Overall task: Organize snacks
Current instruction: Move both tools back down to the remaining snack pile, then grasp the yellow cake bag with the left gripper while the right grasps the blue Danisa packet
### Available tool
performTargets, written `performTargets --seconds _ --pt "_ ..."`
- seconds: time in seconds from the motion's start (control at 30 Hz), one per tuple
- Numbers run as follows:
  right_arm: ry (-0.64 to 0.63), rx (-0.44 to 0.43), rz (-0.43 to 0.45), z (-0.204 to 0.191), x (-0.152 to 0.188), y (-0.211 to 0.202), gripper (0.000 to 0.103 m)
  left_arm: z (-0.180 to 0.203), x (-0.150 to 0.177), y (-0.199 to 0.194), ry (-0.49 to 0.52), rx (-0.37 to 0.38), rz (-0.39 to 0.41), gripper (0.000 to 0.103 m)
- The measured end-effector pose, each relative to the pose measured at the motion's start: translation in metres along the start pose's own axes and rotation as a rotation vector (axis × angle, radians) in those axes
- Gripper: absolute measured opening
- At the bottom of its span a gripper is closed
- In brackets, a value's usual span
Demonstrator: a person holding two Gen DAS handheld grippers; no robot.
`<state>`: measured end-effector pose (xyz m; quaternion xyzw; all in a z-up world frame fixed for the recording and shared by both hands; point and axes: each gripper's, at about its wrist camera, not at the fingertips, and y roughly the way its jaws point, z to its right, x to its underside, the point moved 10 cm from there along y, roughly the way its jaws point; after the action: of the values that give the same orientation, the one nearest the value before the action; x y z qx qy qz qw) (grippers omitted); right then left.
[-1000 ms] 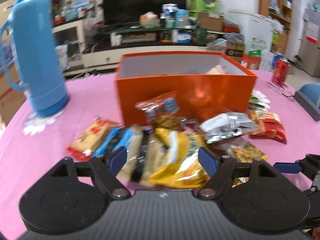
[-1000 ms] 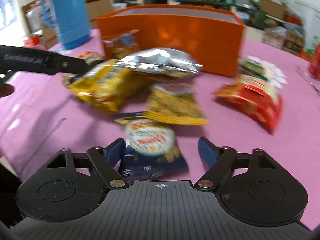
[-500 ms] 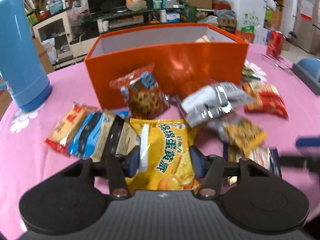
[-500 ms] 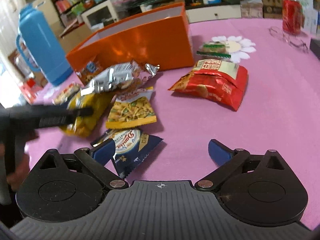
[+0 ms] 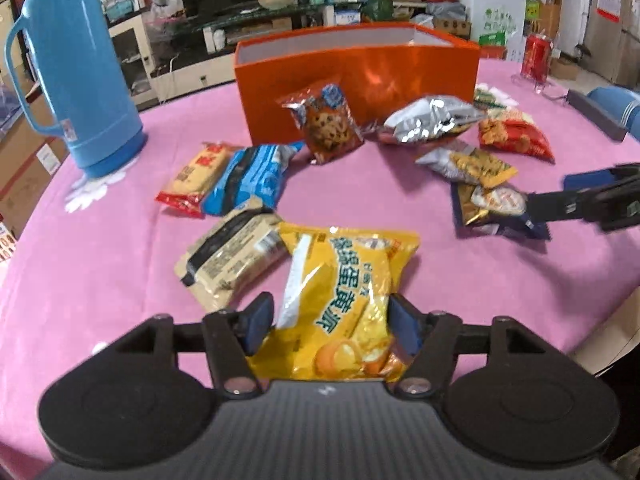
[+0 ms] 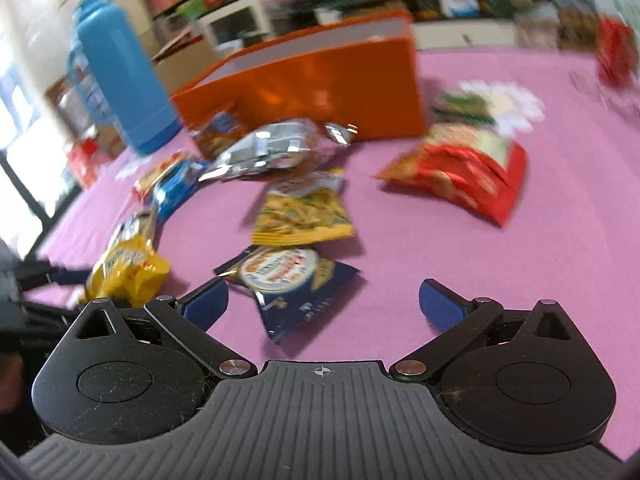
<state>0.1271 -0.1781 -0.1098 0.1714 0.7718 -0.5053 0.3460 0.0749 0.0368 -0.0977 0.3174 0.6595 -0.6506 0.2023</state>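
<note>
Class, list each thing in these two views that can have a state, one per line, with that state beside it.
left hand-held gripper: shut on the yellow snack bag
yellow snack bag: gripped at its near end
right hand-held gripper: open, holding nothing
dark blue snack packet: flat on cloth, ungripped
orange box: open-topped
blue thermos: upright, capped

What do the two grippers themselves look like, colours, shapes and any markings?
Both match: the left gripper and right gripper have a ribbed dark grey body, black rounded lobes with triangular cut-outs, silver pivot screws, and black fingers tipped with blue pads. A small white crosshair mark sits on each body's centre. No cables or sleeves show.
</note>
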Motion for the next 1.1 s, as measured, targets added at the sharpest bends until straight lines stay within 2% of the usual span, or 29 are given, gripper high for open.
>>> performTargets --seconds 0.1,0.27,0.4,0.47,0.57,0.67,0.73,0.8,0.83,0.87,0.9,0.93,1.03,1.1 --pt "-0.105 0.018 0.034 -0.015 -0.011 0.011 0.093 0.0 -0.004 0.005 -0.026 0.002 0.01 0.073" --pt "-0.177 -0.019 -0.049 -0.036 -0.004 0.038 0.09 -0.002 -0.004 0.004 -0.041 0.02 0.018 0.073" --pt "-0.235 -0.085 -0.088 -0.054 0.017 0.027 0.089 -0.009 0.0 0.0 -0.055 0.028 0.017 0.073" --pt "-0.251 -0.067 -0.068 -0.054 0.022 0.018 0.089 -0.009 -0.001 0.001 -0.06 0.037 0.02 0.073" --pt "-0.198 -0.031 -0.017 -0.045 0.007 0.015 0.089 -0.004 -0.006 0.008 -0.055 0.043 0.009 0.073" --pt "-0.099 -0.06 -0.058 -0.04 0.002 0.031 0.091 0.002 -0.009 0.016 -0.04 0.039 -0.001 0.073" --pt "-0.134 -0.028 -0.055 -0.044 -0.001 0.038 0.089 0.002 -0.009 0.021 -0.044 0.029 -0.01 0.073" --pt "-0.176 -0.005 -0.046 -0.05 -0.001 0.045 0.081 0.0 -0.009 0.024 -0.057 0.033 -0.012 0.072" --pt "-0.214 0.017 -0.043 -0.051 -0.001 0.046 0.077 -0.001 -0.008 0.024 -0.059 0.042 -0.013 0.065" --pt "-0.264 0.049 -0.042 -0.053 0.002 0.047 0.066 -0.001 -0.006 0.024 -0.06 0.054 -0.019 0.059" --pt "-0.295 0.06 -0.038 -0.055 0.003 0.045 0.054 -0.001 -0.004 0.023 -0.06 0.06 -0.024 0.059" --pt "-0.288 0.044 -0.041 -0.055 0.004 0.041 0.047 0.001 -0.001 0.022 -0.055 0.063 -0.029 0.058" --pt "-0.278 0.041 -0.054 -0.045 0.012 0.025 0.044 0.013 0.01 0.014 -0.01 0.087 -0.044 0.057" --pt "-0.277 0.046 -0.06 -0.037 0.02 0.012 0.045 0.02 0.015 0.009 0.038 0.079 -0.043 0.063"
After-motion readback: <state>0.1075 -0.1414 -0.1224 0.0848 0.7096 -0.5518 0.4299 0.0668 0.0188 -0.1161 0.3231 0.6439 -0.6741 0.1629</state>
